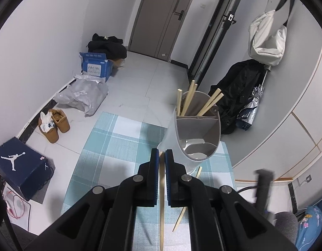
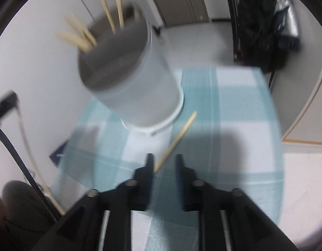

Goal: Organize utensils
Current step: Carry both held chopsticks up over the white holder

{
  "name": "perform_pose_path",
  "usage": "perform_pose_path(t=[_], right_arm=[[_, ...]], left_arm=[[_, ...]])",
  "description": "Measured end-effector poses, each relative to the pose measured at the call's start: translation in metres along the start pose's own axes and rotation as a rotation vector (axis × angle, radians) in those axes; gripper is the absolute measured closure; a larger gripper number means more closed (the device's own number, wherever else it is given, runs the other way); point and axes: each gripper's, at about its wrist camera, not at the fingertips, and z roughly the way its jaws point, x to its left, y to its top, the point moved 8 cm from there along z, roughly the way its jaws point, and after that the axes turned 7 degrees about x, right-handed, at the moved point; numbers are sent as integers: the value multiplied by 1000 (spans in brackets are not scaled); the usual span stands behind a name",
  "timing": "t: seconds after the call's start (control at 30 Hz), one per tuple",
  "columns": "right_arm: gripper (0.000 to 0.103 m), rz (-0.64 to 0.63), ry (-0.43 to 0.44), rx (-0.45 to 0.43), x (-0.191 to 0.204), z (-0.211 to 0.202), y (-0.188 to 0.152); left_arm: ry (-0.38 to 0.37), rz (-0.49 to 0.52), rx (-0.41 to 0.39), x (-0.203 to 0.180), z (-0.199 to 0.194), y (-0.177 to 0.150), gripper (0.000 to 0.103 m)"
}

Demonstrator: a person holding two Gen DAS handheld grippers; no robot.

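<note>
Pale wooden chopsticks going into a white divided plastic holder (image 1: 194, 138).

The left gripper (image 1: 162, 156) is clamping one slim wooden chopstick (image 1: 161, 209) upright, just beside the holder. The right gripper (image 2: 164, 161) is standing partly open, empty (its view is blurred), with a loose chopstick (image 2: 175, 141) lying on the teal checked cloth (image 2: 234, 146), its near tip between the jaws.

Cloth (image 1: 119, 138): pale teal and white check, fine woven texture.
Holder (image 1: 194, 133): white outside, grey inside and dividers.
Chopsticks (image 1: 189, 98): light tan wood.
Left gripper (image 1: 162, 156): black, blue pads.
Right gripper (image 2: 164, 163): black.
Shoebox (image 1: 20, 167): navy, white figure logo.
Carton (image 1: 94, 68): blue, white label.
Shoes (image 1: 56, 123): tan.
Bag (image 1: 267, 35): off-white.
</note>
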Motion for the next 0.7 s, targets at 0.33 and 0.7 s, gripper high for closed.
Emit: perform_pose_path(t=[0.33, 0.7], right_arm=[[68, -40, -227, -39, 15, 37, 6], [98, -199, -113, 166, 16, 16, -45]], left_arm=[[-27, -57, 21, 22, 8, 0, 101], [-63, -94, 32, 34, 12, -3, 101]])
